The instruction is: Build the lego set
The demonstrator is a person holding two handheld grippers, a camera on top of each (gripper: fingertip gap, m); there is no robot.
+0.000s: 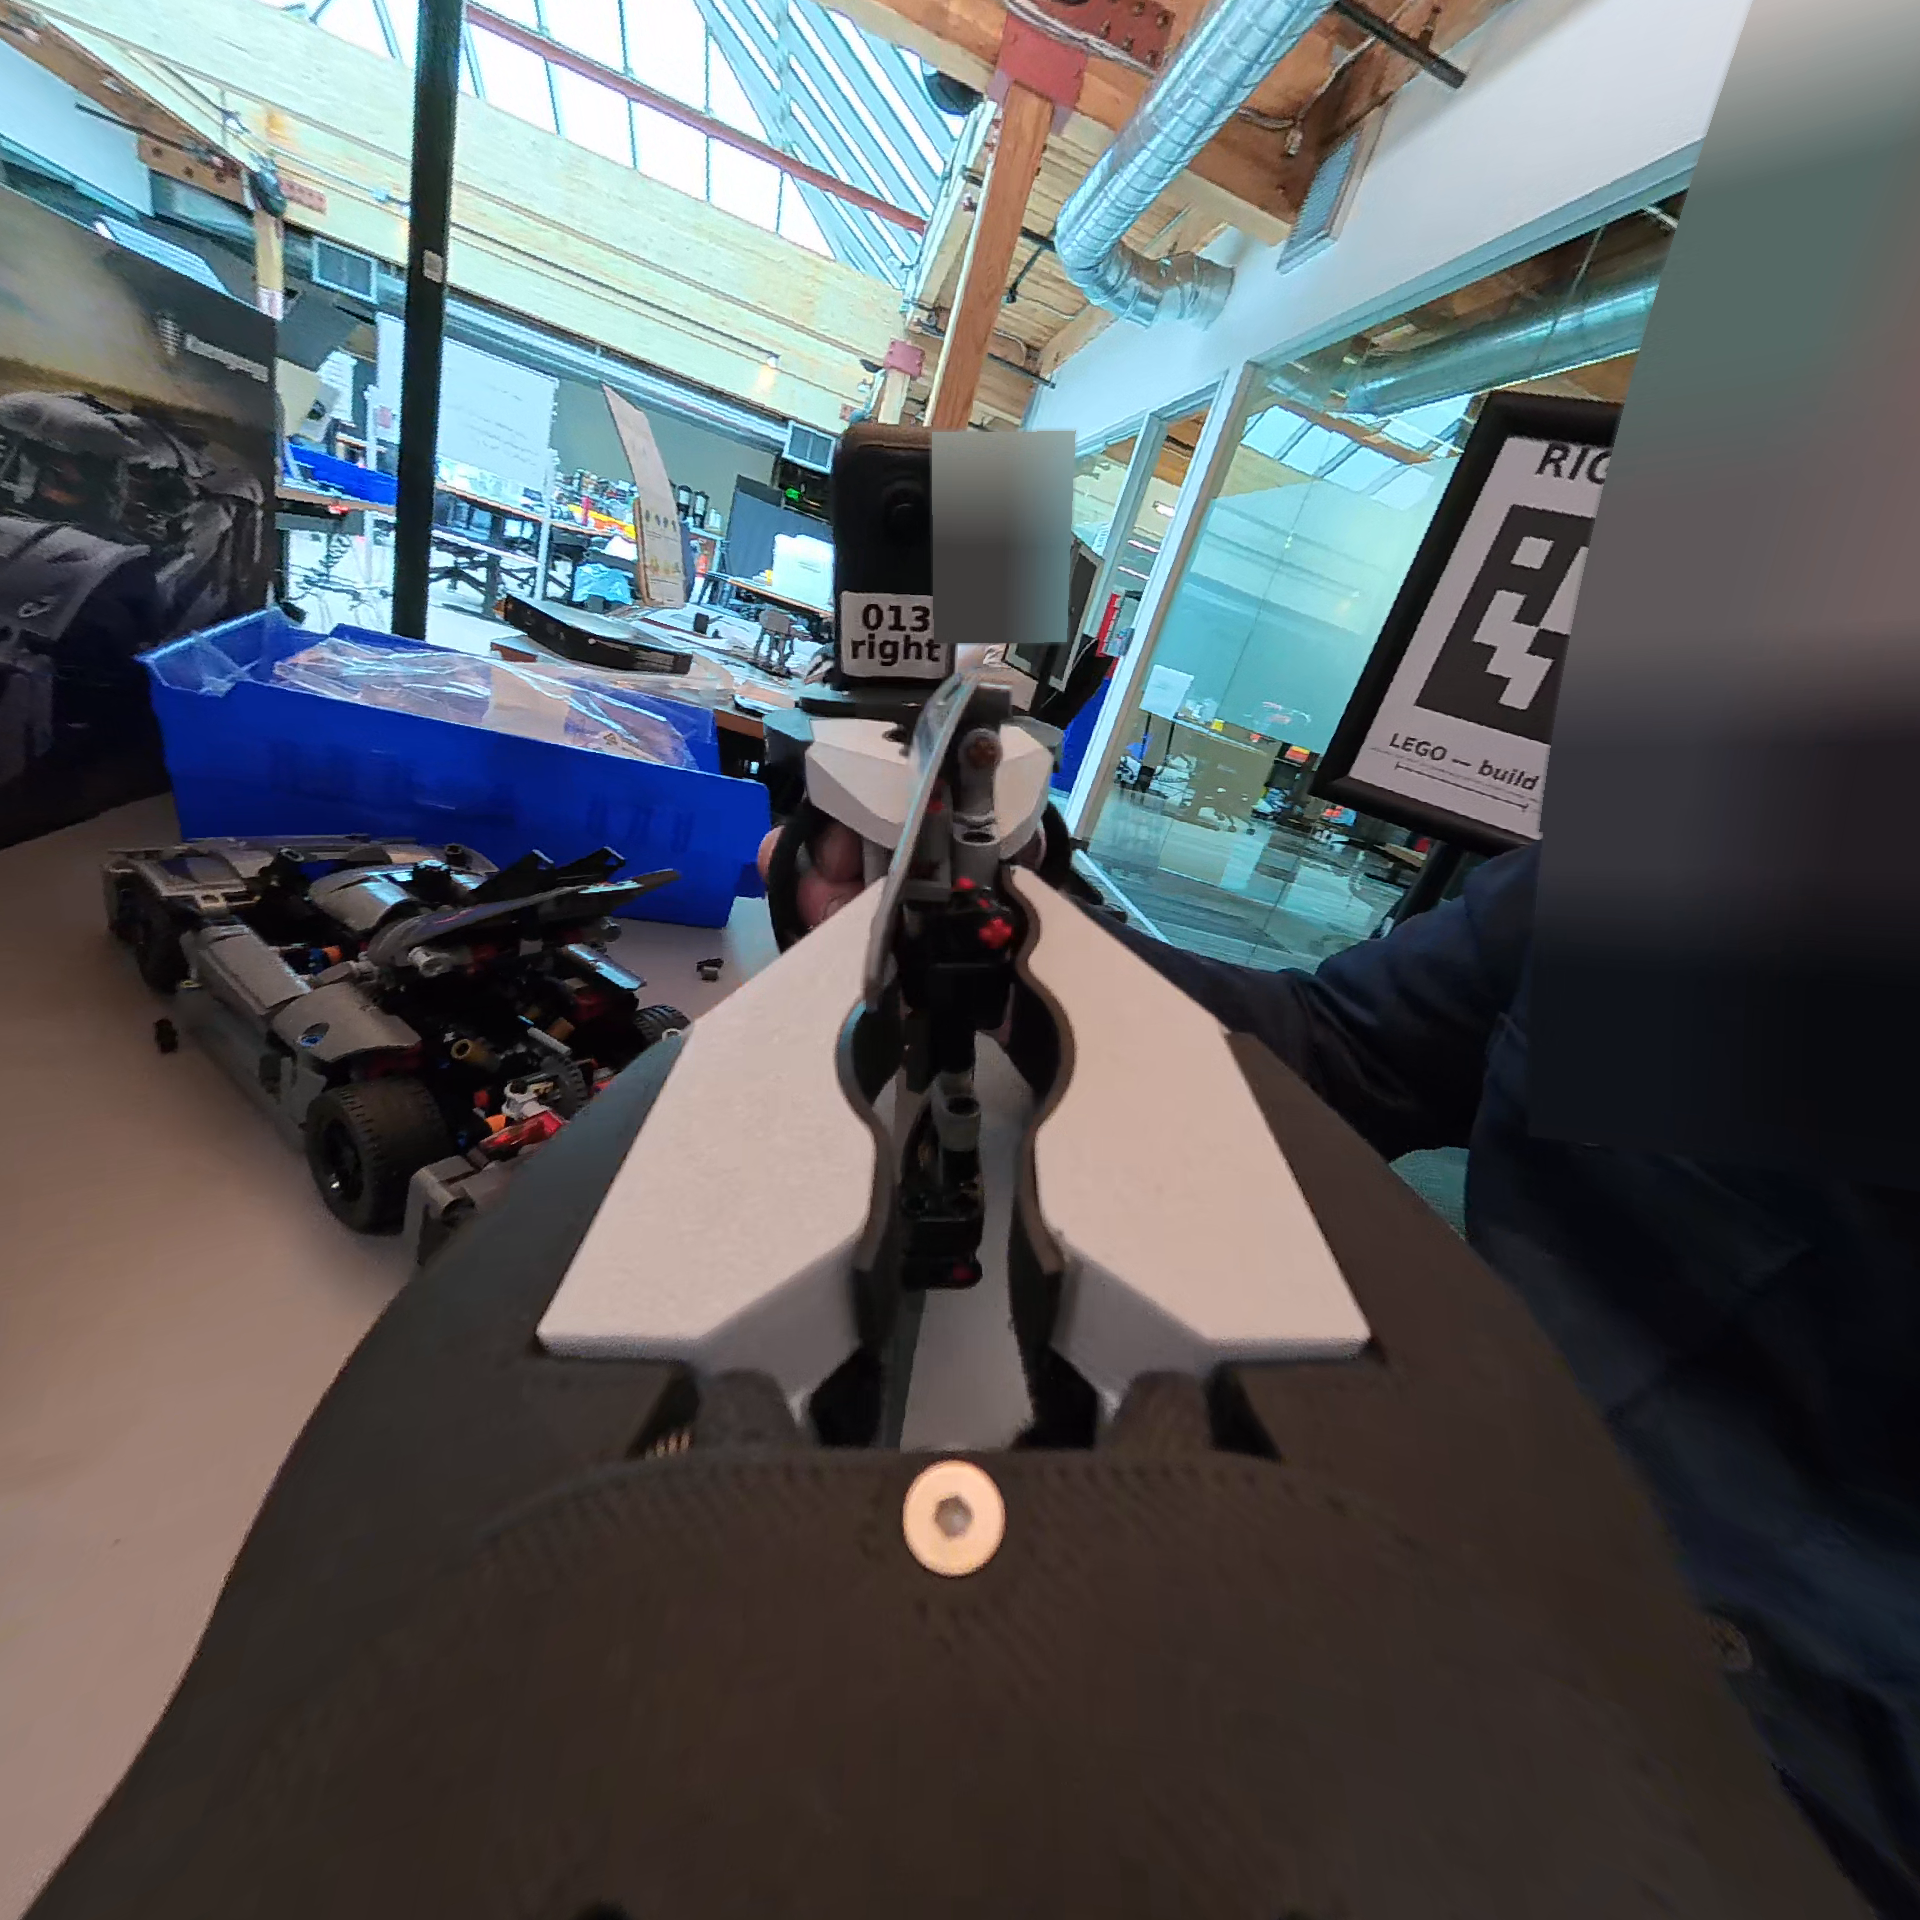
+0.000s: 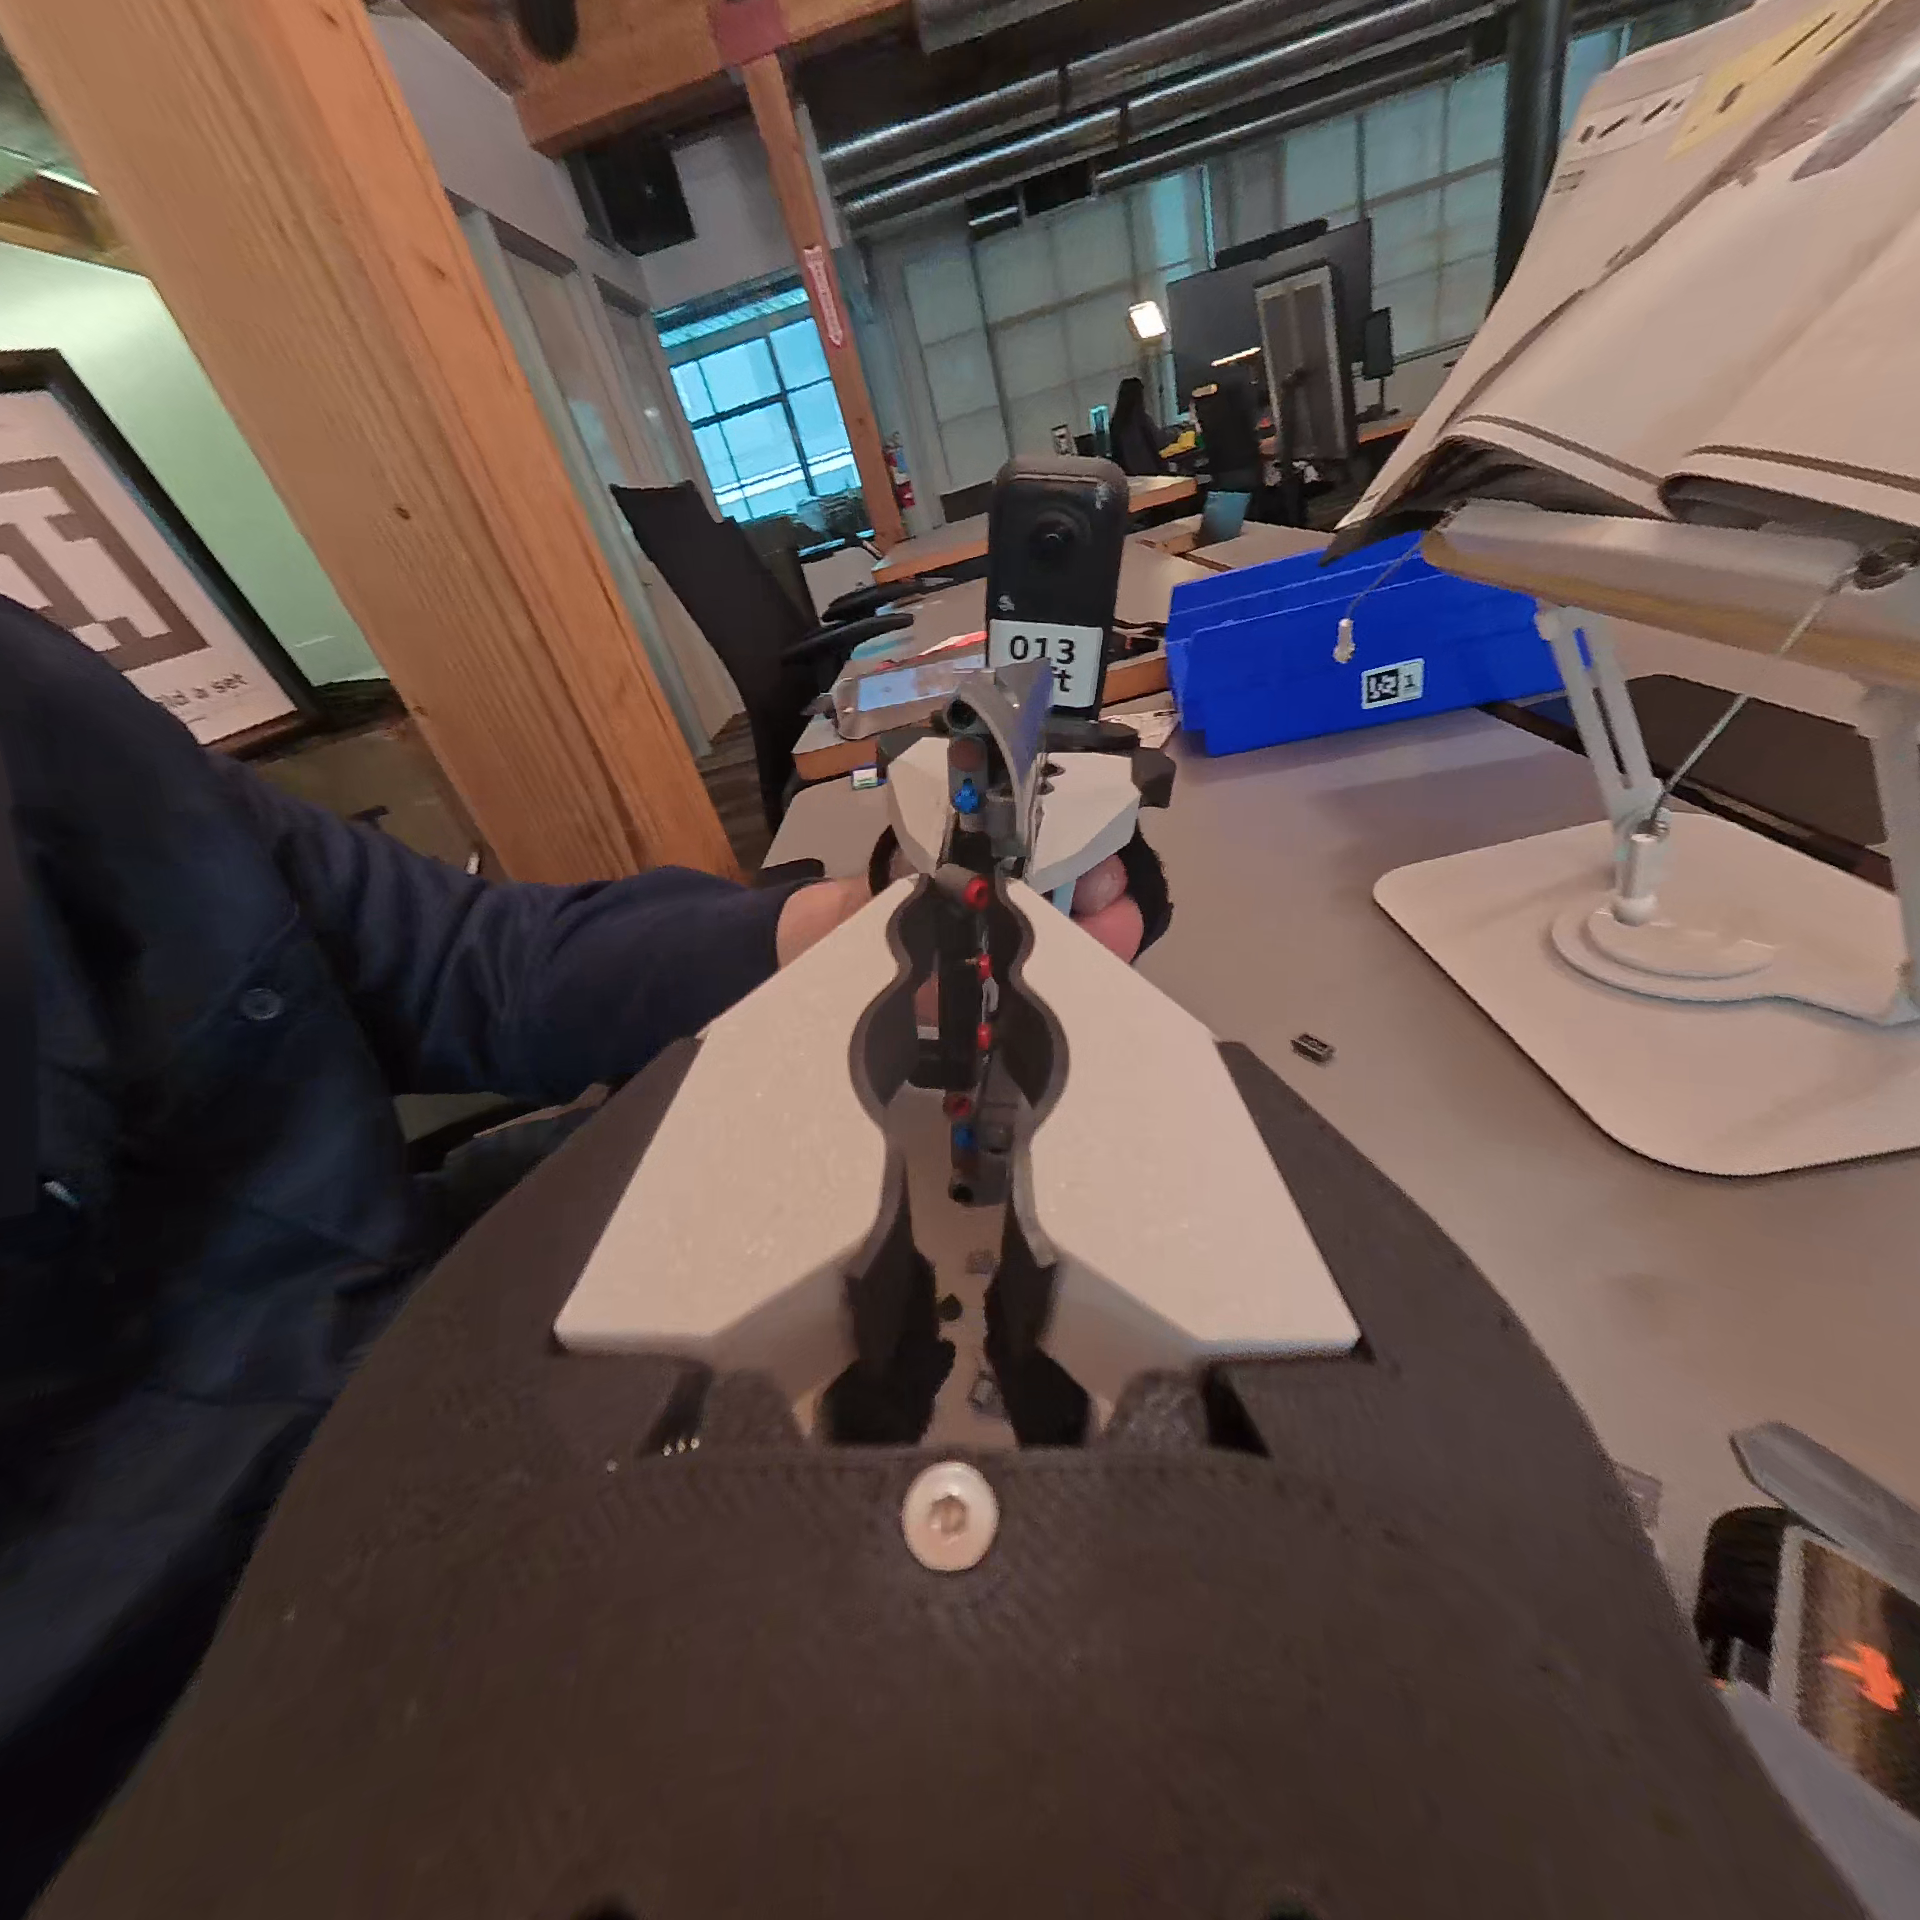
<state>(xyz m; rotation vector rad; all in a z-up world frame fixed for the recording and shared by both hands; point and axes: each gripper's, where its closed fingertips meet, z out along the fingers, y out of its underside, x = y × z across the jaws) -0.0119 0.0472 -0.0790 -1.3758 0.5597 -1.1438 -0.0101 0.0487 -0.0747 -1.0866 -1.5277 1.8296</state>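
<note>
A slim lego sub-assembly (image 1: 951, 997) of black and grey beams with red pins and a curved grey panel is held in the air between both grippers. My left gripper (image 1: 951, 894) is shut on its near end. My right gripper (image 1: 935, 790) faces it and grips the far end. In the right wrist view the same sub-assembly (image 2: 961, 997) shows red and blue pins. My right gripper (image 2: 964, 894) is shut on it there, with the left gripper (image 2: 997, 810) opposite. The partly built dark lego car (image 1: 384, 987) lies on the grey table to the left.
A blue bin (image 1: 416, 769) with clear bags stands behind the car, with loose small pieces (image 1: 710, 968) near it. An open instruction book (image 2: 1714, 312) rests on a white stand (image 2: 1714, 987) beside another blue bin (image 2: 1351, 655). A small black piece (image 2: 1314, 1047) lies on the table. A framed sign (image 1: 1486, 623) stands nearby. My two grippers' fingertips are within a few centimetres of each other. The partly built dark lego car (image 1: 384, 987) is about equally far from each gripper, around 20 centimeters.
</note>
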